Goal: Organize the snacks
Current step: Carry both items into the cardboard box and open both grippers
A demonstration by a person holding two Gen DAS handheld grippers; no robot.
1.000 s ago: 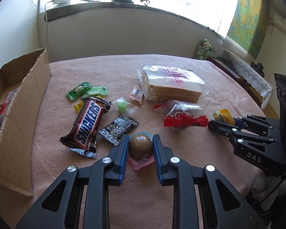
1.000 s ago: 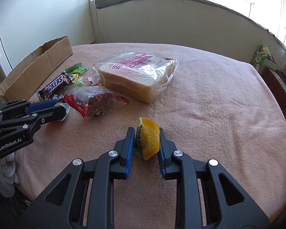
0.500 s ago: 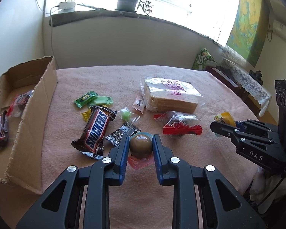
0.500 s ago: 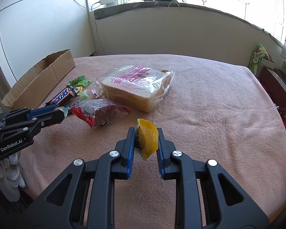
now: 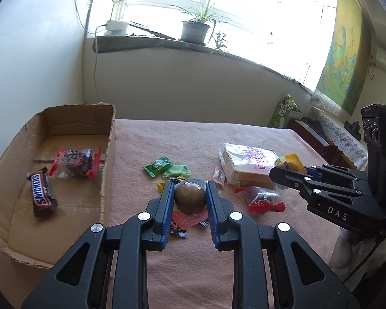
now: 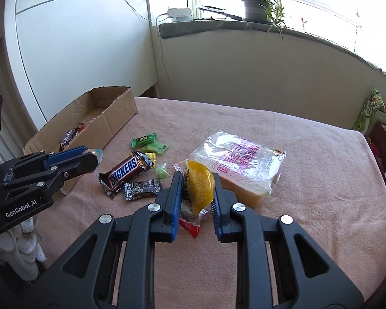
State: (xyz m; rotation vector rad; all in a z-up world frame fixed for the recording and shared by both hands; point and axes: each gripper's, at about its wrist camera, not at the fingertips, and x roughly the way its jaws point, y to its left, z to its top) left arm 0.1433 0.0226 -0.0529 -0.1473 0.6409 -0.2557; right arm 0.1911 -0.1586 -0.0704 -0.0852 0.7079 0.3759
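Claws (image 5: 189, 196) (image 6: 196, 191) tight on brown ball (image 5: 189, 197), yellow packet (image 6: 199, 185).

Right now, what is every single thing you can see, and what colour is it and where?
Cardboard box: one, brown, left on the table.
Snickers bars: two, brown; one in the box, one on the cloth.
Red-edged clear snack packs: two; one in the box, one near the bread.
Bagged sliced bread: one, clear wrapper, table middle.
Green candy wrappers: two, beside the box.
Black patterned candy: one, by the loose Snickers.
Pink tablecloth: one.
Potted plant: one, windowsill.
Left claw: shut on a round brown snack.
Right claw: shut on a yellow packet.
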